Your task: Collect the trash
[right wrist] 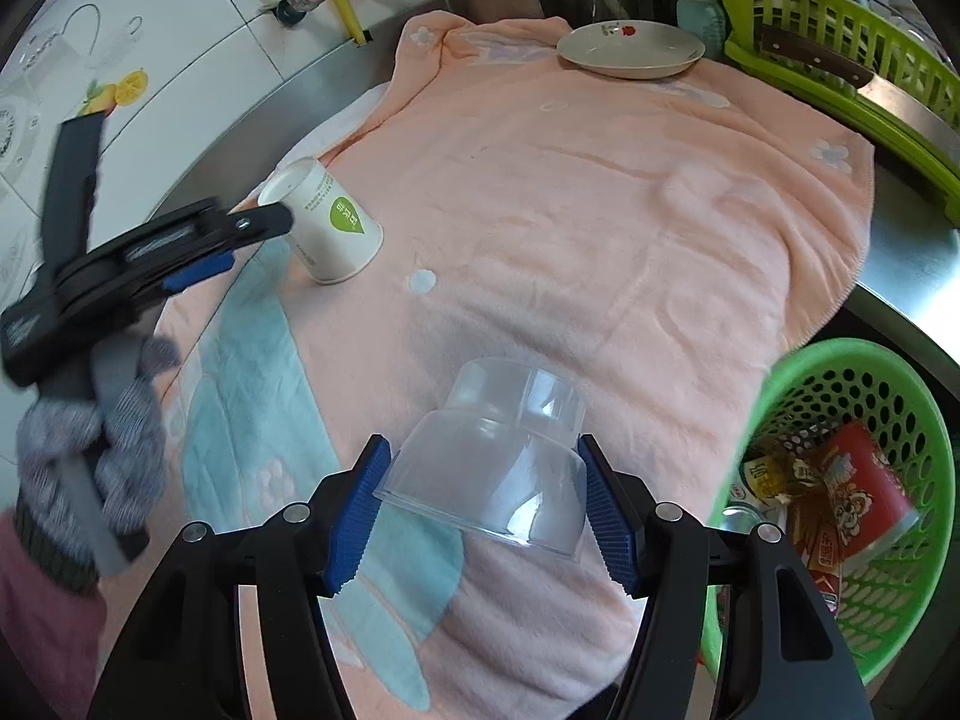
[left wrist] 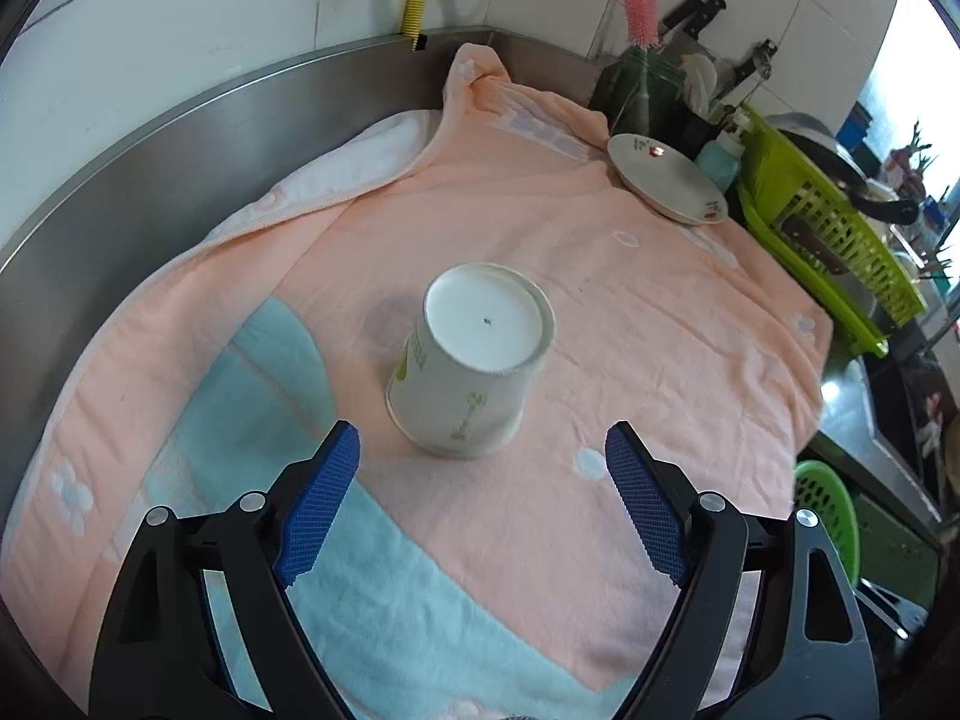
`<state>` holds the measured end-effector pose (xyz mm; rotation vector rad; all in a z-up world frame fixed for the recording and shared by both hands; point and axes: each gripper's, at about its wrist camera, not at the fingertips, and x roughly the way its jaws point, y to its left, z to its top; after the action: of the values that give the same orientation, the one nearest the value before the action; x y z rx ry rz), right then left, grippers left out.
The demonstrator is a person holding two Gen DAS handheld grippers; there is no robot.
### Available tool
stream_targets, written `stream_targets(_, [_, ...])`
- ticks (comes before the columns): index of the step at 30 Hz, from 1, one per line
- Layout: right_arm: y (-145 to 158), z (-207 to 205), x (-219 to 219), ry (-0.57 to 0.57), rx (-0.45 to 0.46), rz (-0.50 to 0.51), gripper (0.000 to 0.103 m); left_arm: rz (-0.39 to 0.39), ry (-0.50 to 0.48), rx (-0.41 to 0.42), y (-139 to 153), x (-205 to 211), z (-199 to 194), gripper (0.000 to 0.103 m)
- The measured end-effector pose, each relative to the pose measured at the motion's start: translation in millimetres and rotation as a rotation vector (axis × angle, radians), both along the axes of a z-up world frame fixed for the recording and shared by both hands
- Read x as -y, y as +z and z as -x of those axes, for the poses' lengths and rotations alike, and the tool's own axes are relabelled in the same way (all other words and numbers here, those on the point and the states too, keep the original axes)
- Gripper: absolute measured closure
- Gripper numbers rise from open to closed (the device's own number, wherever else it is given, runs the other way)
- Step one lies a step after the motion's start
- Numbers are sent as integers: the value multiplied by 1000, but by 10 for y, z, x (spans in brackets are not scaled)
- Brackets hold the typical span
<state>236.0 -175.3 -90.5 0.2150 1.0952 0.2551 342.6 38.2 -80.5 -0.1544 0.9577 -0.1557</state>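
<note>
A white paper cup (left wrist: pixel 474 360) stands upside down on the pink towel (left wrist: pixel 630 324); it also shows in the right wrist view (right wrist: pixel 327 228). My left gripper (left wrist: pixel 483 462) is open just in front of the cup, not touching it. My right gripper (right wrist: pixel 483 480) is shut on a clear plastic cup (right wrist: pixel 504 456), held upside down above the towel (right wrist: pixel 600 210). A round green basket (right wrist: pixel 840 480) at the lower right holds a red snack wrapper (right wrist: pixel 858 492) and other trash.
A white plate (left wrist: pixel 666 177) sits at the towel's far edge, also seen from the right wrist (right wrist: pixel 630 48). A lime dish rack (left wrist: pixel 834 222) with a cleaver (right wrist: pixel 840 72) stands at the right. A steel backsplash (left wrist: pixel 180 138) and tiled wall lie behind.
</note>
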Motion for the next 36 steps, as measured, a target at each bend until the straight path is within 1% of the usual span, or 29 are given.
stream_targets(3, [13,133,90,-8,6,-4,42,-13,7,-5,-65,-5,-153,20])
stream_targets(7, [8,268,199,-26,7,-12,42,-21,-6,-7,-164,21,-314,20])
stream_targets(11, [6,392,323,-48,16,6,42,-42,-22,-4,-248,92,-402,20])
stream_targets(13, [-2,441,413,-64,14,10,42,-38,-25,4,-264,104,-438,21])
stream_targets(16, [-4,507,534,-95,12,21,42,-30,-29,14,-266,121,-480,27])
stream_targets(17, [-7,534,591,-108,11,17,42,-31,-30,17,-271,127,-485,31])
stream_targets(18, [-14,552,635,-118,8,19,42,-34,-35,21,-273,129,-486,38])
stream_targets(19, [-24,566,679,-129,4,24,42,-38,-38,24,-271,125,-485,39])
stream_targets(26, [-75,694,1071,-210,-14,54,42,-36,-36,56,-199,80,-337,41])
stream_targets(29, [-144,710,1302,-253,-34,83,42,-31,-58,69,-100,103,-205,41])
stream_targets(36, [-294,633,1630,-307,-60,89,41,15,-115,91,191,258,250,41])
